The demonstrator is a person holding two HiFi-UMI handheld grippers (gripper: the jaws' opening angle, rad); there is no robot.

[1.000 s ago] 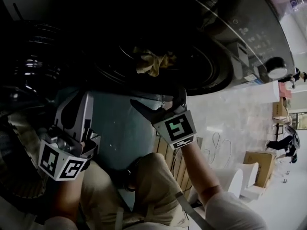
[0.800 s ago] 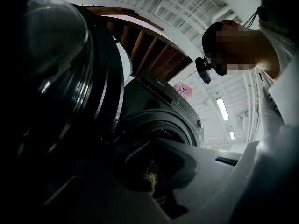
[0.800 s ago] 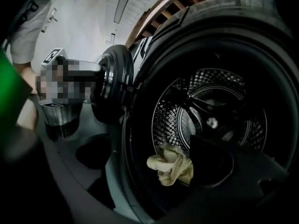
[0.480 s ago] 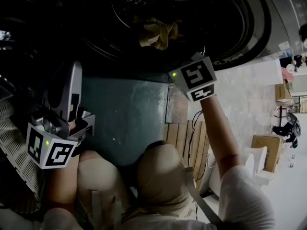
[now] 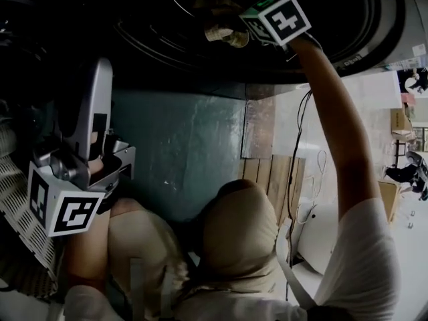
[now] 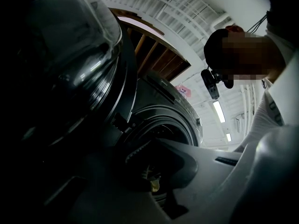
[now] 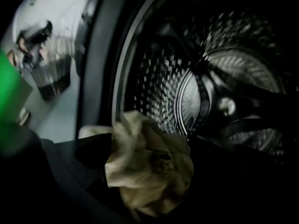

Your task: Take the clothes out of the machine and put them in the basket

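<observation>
The washing machine's round drum opening (image 5: 200, 19) fills the top of the head view. A crumpled yellowish cloth (image 5: 224, 31) lies on its lower lip. My right gripper (image 5: 242, 27) reaches into the opening, its marker cube just right of the cloth. In the right gripper view the cloth (image 7: 149, 164) sits between the dark jaws, which stand apart on either side of it, with the perforated drum (image 7: 201, 92) behind. My left gripper (image 5: 90, 79) is held low at the left, open and holding nothing, pointing up at the machine (image 6: 163, 125).
A white mesh basket (image 5: 20, 209) shows at the lower left edge. The open glass door (image 6: 70, 55) bulges at the left. The person's bent knees (image 5: 237, 226) are below the machine's teal front panel (image 5: 180, 146). Cardboard boxes (image 5: 388, 199) and a cable (image 5: 297, 152) lie on the floor at right.
My right gripper has risen from in front of the machine's lower panel up into the drum opening, reaching the yellowish cloth. The left gripper has hardly moved.
</observation>
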